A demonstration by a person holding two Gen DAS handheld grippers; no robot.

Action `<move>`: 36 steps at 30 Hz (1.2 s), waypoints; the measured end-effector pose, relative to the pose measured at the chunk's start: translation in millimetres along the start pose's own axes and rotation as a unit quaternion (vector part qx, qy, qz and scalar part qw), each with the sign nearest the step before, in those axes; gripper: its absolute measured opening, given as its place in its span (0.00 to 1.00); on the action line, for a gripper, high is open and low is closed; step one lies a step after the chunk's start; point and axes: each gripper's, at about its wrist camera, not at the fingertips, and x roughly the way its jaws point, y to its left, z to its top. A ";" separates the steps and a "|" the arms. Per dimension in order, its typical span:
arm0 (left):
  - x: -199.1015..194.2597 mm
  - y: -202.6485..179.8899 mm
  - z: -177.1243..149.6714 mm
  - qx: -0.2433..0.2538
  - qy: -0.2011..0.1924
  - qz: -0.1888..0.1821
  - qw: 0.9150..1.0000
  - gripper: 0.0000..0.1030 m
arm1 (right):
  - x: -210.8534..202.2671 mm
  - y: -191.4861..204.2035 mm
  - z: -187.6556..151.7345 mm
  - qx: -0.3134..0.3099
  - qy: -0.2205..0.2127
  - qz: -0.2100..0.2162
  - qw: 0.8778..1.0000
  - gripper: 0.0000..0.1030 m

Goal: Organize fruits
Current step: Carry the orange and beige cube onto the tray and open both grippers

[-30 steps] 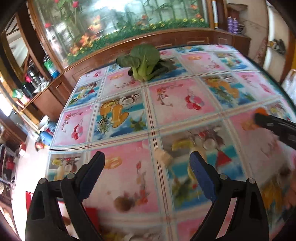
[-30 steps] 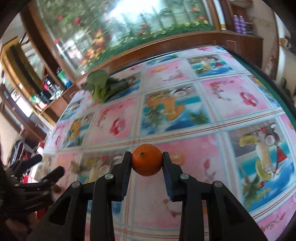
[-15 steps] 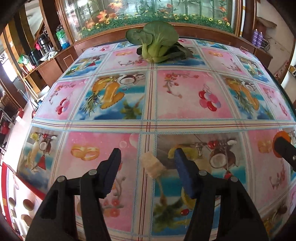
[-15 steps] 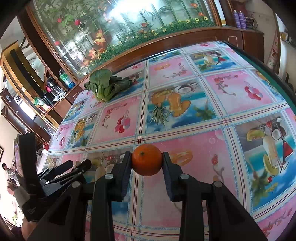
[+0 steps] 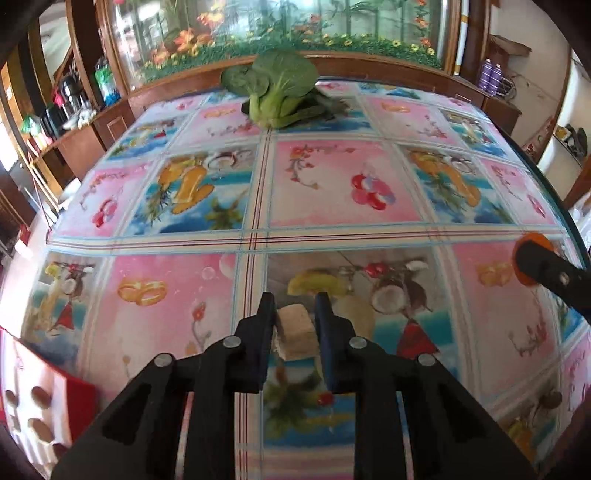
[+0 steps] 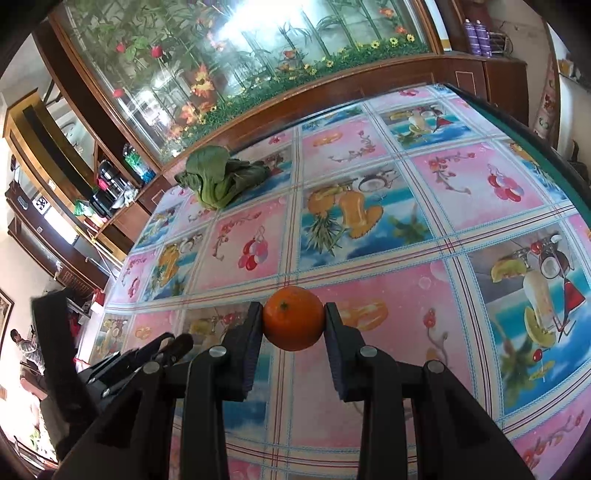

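My left gripper (image 5: 294, 312) is shut on a pale beige chunk (image 5: 295, 332), a cut piece I cannot name, just above the fruit-print tablecloth (image 5: 332, 184). My right gripper (image 6: 293, 317) is shut on an orange (image 6: 293, 318) and holds it above the cloth. The orange (image 5: 532, 242) and a right finger also show at the right edge of the left wrist view. The left gripper shows at the lower left of the right wrist view (image 6: 162, 345).
A green bok choy (image 5: 280, 92) lies at the far edge of the table, also in the right wrist view (image 6: 218, 177). A wooden cabinet with a flower-painted glass panel (image 5: 295, 33) stands behind. The table's right edge (image 6: 517, 122) is dark green.
My left gripper has moved forward over the beige chunk and shut on it. My right gripper keeps the orange and has barely moved.
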 end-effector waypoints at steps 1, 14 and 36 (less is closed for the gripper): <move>-9.3 -3.4 -2.5 0.004 -0.007 -0.001 1.000 0.23 | -2.4 0.4 0.4 -0.001 -0.004 0.002 1.000 0.31; -155.9 -16.7 -63.0 0.053 -0.127 -0.058 0.989 0.23 | -25.3 -3.3 -4.9 -0.004 -0.102 -0.013 0.995 0.31; -265.0 203.4 -143.0 -0.097 -0.230 0.081 0.965 0.23 | -99.4 244.1 -88.1 -0.168 -0.051 0.218 0.960 0.31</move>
